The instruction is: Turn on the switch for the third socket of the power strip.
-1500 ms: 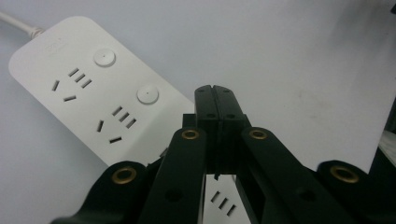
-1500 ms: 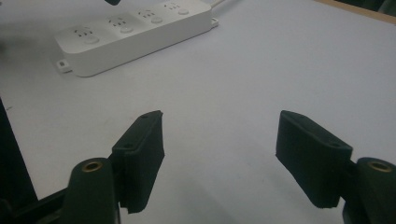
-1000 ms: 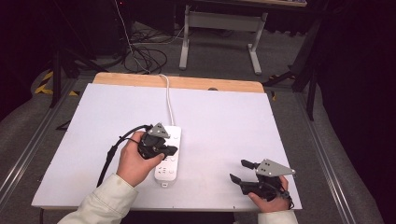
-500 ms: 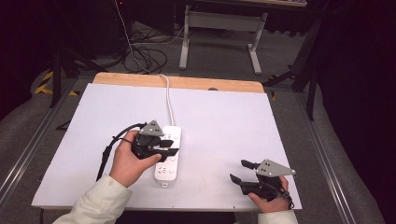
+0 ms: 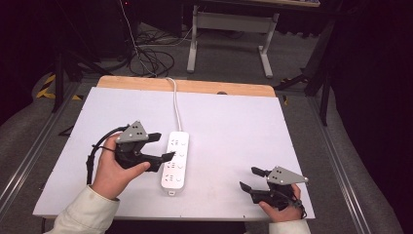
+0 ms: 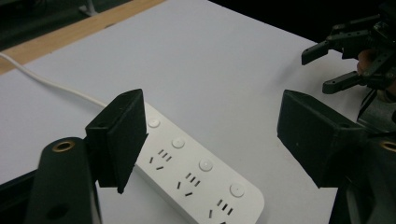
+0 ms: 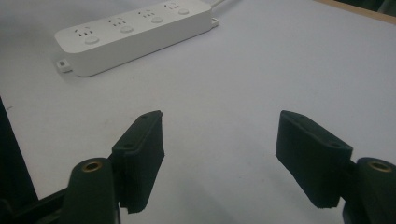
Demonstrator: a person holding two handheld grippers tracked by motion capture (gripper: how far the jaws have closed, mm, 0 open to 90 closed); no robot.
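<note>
A white power strip [image 5: 176, 158] lies lengthwise near the middle of the white table top [image 5: 234, 122], and its cord [image 5: 176, 105] runs off the far edge. My left gripper [image 5: 164, 146] is open just left of the strip, with its tips at the strip's left side. In the left gripper view the strip [image 6: 196, 172] lies between and below the spread jaws, sockets and round buttons facing up. My right gripper [image 5: 249, 178] rests open near the front right corner, holding nothing. In the right gripper view the strip [image 7: 135, 32] lies farther off at the upper left.
A wooden strip [image 5: 146, 84] borders the table's far edge. Beyond it on the floor are a tangle of cables [image 5: 151, 58] and grey desk legs [image 5: 265, 53]. The other gripper [image 6: 345, 60] appears at the upper right of the left gripper view.
My left gripper has drawn back to the left, from over the power strip to beside it. The right gripper and the strip have stayed put.
</note>
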